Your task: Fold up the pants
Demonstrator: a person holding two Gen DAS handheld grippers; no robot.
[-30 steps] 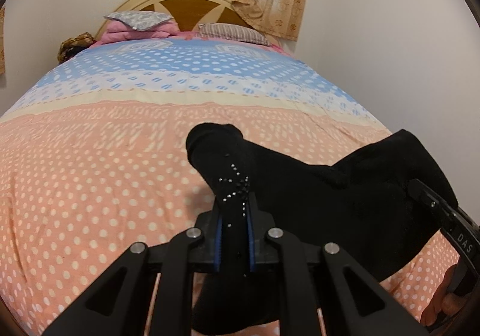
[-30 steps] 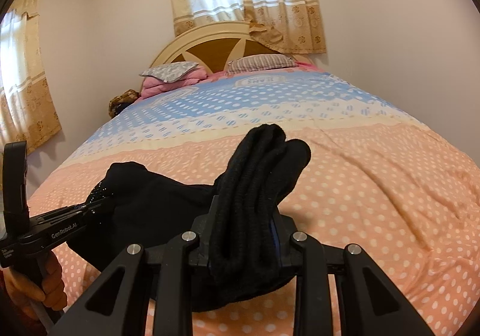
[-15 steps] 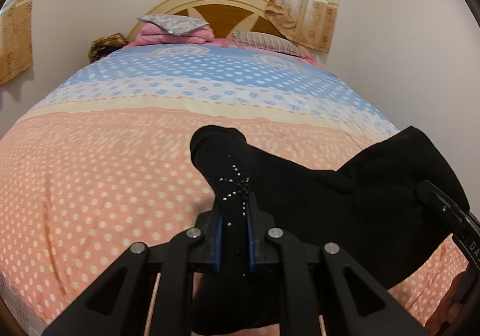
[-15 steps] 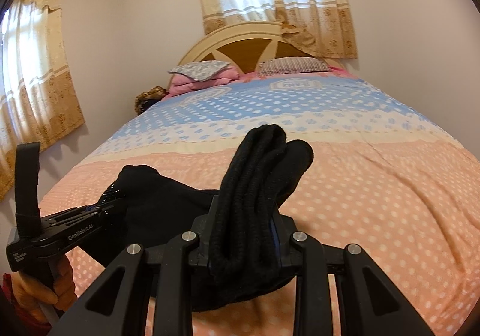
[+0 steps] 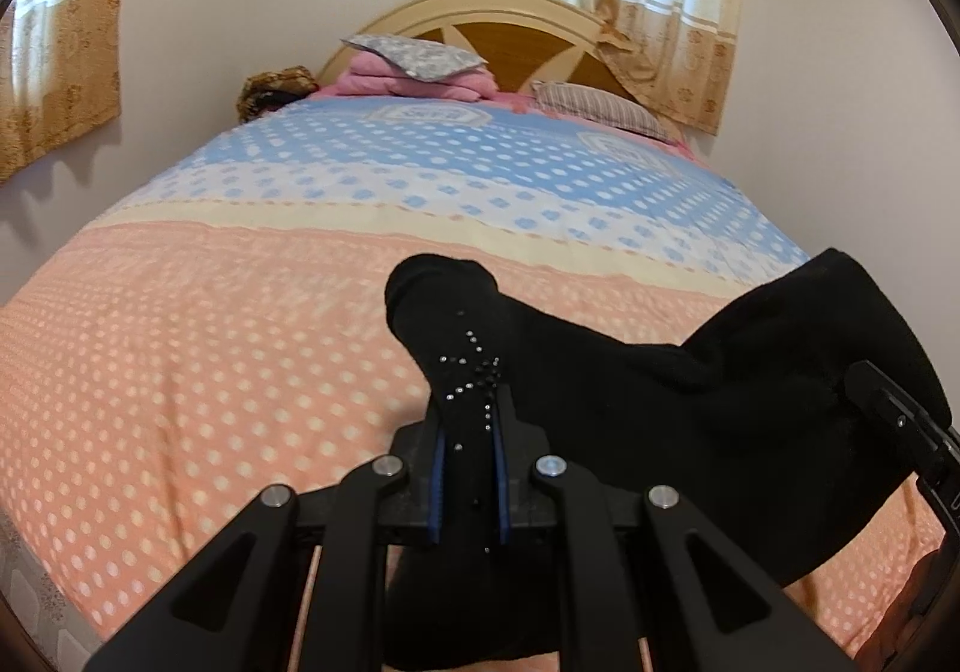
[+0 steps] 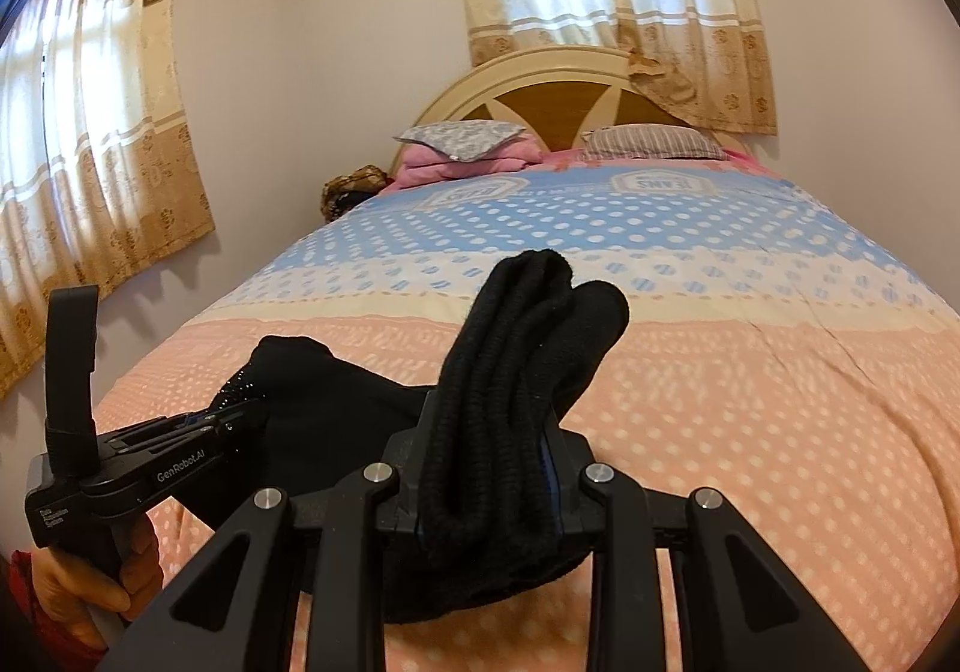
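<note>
While the black knit pants (image 5: 690, 432) with small rhinestone studs are held above the peach, cream and blue dotted bedspread (image 5: 210, 360), a thin edge is pinched by the left gripper (image 5: 469, 468) and a thick bunched waistband by the right gripper (image 6: 489, 468). No finished fold is visible; laying flat and folding are judged outstanding.

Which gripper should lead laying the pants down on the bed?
Probably right: the right gripper clamps the thick bunched end of the black pants; the left gripper pinches only a thin edge.
</note>
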